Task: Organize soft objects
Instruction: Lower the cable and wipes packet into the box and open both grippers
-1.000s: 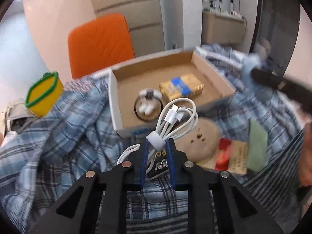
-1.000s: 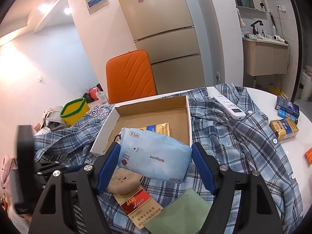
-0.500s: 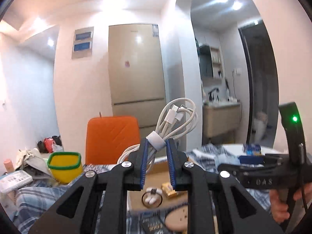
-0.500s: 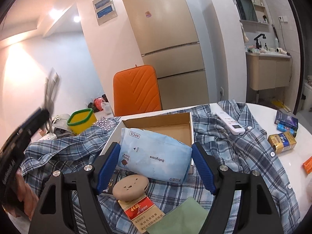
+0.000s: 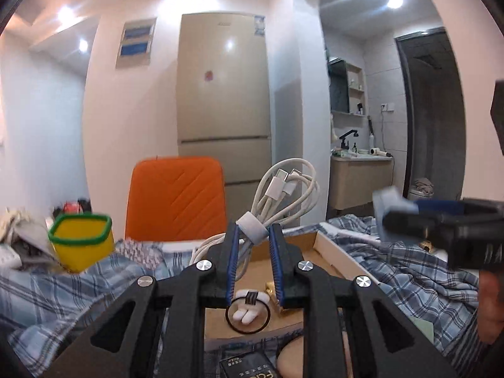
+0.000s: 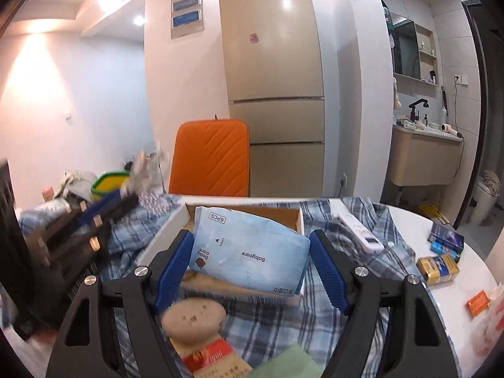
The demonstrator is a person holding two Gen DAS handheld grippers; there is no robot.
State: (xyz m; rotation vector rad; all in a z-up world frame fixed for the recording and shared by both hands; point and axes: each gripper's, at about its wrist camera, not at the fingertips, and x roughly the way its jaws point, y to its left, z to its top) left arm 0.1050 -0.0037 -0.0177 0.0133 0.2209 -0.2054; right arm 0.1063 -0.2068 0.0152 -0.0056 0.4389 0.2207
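Left wrist view: a plaid shirt (image 5: 406,271) covers the surface. A fridge (image 5: 223,100) stands at 12 o'clock, with an orange chair (image 5: 176,198) before it. The left gripper (image 5: 252,249) is clamped tight on a white cable (image 5: 283,198), lifted clear above the open box (image 5: 334,255). A yellow tub (image 5: 82,241) sits at 9 o'clock. The right gripper (image 5: 419,211), blurred, crosses in at 3 o'clock.

Right wrist view: the shirt (image 6: 356,299) lies on a white table (image 6: 466,286). The right gripper (image 6: 250,267) presses both pads on a blue wipes pack (image 6: 249,252), held over the box (image 6: 163,236). A remote (image 6: 360,231) lies at 2 o'clock, a tan disc (image 6: 193,316) at 7. The left gripper (image 6: 104,204) blurs the 9 o'clock side.
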